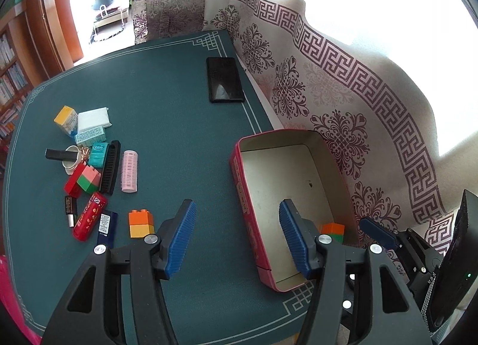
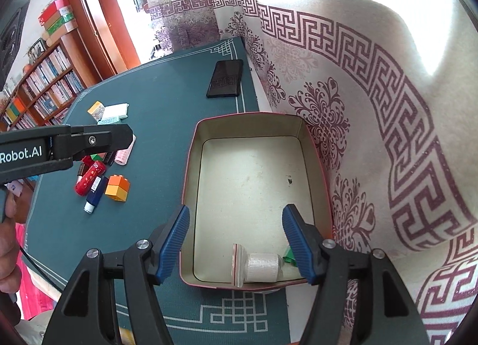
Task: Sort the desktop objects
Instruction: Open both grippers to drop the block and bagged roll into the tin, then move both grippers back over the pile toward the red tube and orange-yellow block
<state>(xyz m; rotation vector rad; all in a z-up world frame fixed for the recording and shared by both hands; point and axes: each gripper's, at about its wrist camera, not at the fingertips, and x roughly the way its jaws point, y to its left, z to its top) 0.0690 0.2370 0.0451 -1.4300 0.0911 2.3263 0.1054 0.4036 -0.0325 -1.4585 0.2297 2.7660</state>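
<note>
A red tin box (image 1: 239, 165) (image 2: 188, 165) stands open at the right end of the dark green mat. Inside its near end lie an orange-and-green brick (image 1: 333, 230) and a white spool (image 2: 260, 267), with a green piece (image 2: 288, 255) beside the spool. My left gripper (image 1: 237, 210) is open, straddles the tin's left wall and holds nothing. Over the tin's near end, my right gripper (image 2: 236, 210) is also open and holds nothing. Loose items lie at the left: an orange-and-yellow brick (image 1: 141, 223) (image 2: 118, 185), a red tube (image 1: 89, 216), a pink roller (image 1: 129, 171) and a black comb (image 1: 110, 167).
A black phone (image 1: 224, 79) (image 2: 224, 82) lies at the mat's far edge. A patterned curtain (image 1: 343, 106) hangs close behind the tin. Small boxes (image 1: 89, 124) and a white cup (image 1: 71, 158) sit in the left pile. A hand (image 2: 9, 225) shows at the left edge.
</note>
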